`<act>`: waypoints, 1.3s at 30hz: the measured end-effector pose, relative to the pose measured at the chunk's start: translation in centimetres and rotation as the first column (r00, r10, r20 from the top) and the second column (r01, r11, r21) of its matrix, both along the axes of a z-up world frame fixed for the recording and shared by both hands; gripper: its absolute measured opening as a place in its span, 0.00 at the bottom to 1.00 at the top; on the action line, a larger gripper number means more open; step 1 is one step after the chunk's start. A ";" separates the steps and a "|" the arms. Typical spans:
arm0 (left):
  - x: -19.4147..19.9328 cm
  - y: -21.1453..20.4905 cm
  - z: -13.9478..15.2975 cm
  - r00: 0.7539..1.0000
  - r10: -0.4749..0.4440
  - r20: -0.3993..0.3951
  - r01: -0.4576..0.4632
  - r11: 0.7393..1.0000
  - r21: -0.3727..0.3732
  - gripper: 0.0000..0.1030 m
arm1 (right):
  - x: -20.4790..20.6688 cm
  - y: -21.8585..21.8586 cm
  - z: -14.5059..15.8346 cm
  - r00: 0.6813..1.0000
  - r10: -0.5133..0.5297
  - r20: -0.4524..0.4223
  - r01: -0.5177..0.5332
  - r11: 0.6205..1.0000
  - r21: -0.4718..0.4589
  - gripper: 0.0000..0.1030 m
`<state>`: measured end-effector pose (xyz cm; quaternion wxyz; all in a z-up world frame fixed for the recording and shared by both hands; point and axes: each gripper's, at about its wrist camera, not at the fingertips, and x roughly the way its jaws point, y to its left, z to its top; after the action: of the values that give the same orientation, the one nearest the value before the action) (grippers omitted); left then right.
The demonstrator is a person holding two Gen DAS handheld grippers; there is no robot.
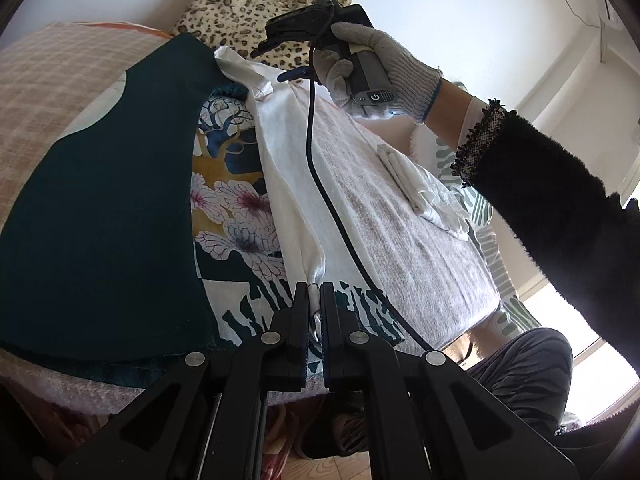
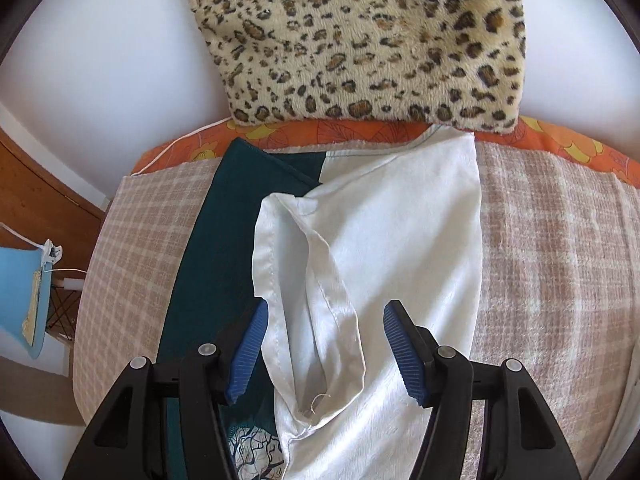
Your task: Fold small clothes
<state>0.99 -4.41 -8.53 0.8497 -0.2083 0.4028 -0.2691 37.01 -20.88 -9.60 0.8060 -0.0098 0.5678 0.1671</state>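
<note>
While left tongs [image 1: 315, 296] pinch it, silky white cloth [image 2: 392, 240] lies creased.

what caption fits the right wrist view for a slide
Right gripper open above a white garment lying partly over dark green cloth on a checked blanket.

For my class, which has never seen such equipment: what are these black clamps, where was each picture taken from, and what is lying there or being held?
No robot: a person holds a hand-operated clamp in each hand, each carrying a camera looking along its jaws. The left camera's picture shows the left gripper, jaws shut on an edge of the white garment, and the gloved hand holding the other clamp. The right camera's picture shows the right gripper, jaws open, blue pads either side of a fold of that garment, not pressing it. Underneath lie a dark green cloth and a checked blanket; behind is a leopard-print cushion.
</note>
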 end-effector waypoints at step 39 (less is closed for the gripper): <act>-2.9 5.2 6.4 0.989 0.082 0.122 -0.095 0.990 0.103 0.29 | -9.0 -3.3 5.5 0.998 0.045 0.034 -0.055 0.922 0.383 0.57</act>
<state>-1.93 0.80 -2.10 0.8931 -0.1631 0.3565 -0.2205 28.00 -24.21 -4.10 0.7948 0.1315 0.5137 0.2951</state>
